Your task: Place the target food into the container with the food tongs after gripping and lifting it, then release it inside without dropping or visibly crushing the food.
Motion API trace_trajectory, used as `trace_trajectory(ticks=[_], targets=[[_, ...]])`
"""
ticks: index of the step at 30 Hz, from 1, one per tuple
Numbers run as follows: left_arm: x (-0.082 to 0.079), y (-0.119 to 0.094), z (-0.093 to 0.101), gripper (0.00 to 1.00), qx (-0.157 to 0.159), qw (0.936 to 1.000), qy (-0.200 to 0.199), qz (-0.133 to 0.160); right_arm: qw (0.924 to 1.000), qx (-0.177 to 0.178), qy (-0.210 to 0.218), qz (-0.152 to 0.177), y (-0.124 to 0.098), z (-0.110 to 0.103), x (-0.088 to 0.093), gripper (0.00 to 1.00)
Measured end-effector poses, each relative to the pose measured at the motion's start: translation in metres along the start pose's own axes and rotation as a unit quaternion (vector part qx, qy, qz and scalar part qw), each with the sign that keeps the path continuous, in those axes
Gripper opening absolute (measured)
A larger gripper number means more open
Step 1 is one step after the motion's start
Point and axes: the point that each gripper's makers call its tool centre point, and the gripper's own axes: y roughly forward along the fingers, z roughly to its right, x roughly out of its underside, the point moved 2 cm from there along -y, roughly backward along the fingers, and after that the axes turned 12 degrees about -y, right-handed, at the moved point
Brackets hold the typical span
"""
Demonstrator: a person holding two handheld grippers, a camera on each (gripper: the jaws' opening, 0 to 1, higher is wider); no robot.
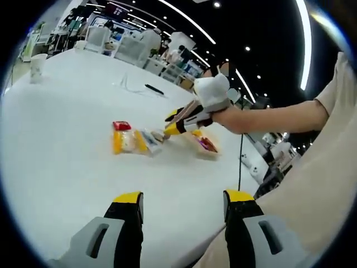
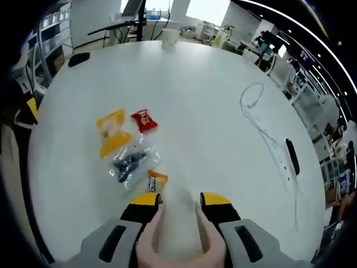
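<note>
The pale tongs sit clamped in the right gripper, their tips hidden, so spread or pressed I cannot tell. Snack packets lie just ahead on the white table; the left gripper hovers agape, apart

Yellow packet, red packet
</note>
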Motion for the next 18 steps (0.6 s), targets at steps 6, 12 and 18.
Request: trace_trajectory(ticks=[6, 12, 18], targets=[[0.001, -0.003, -0.001, 0.57, -0.001, 1.0000, 0.000, 0.002, 0.9999, -0.011, -0.006, 0.000, 0.000, -0.009, -0.008, 0.28], [0.001, -0.005, -0.002, 0.57, 0.000, 1.0000, 0.000, 0.006, 0.9997, -0.019, -0.016, 0.000, 0.000, -0.014, -0.011, 0.28], [0.002, -0.008, -0.002, 0.57, -0.002, 0.9999, -0.003, 0.011, 0.9980, -0.059, -0.019, 0.015, 0.003, -0.020, -0.018, 0.28]])
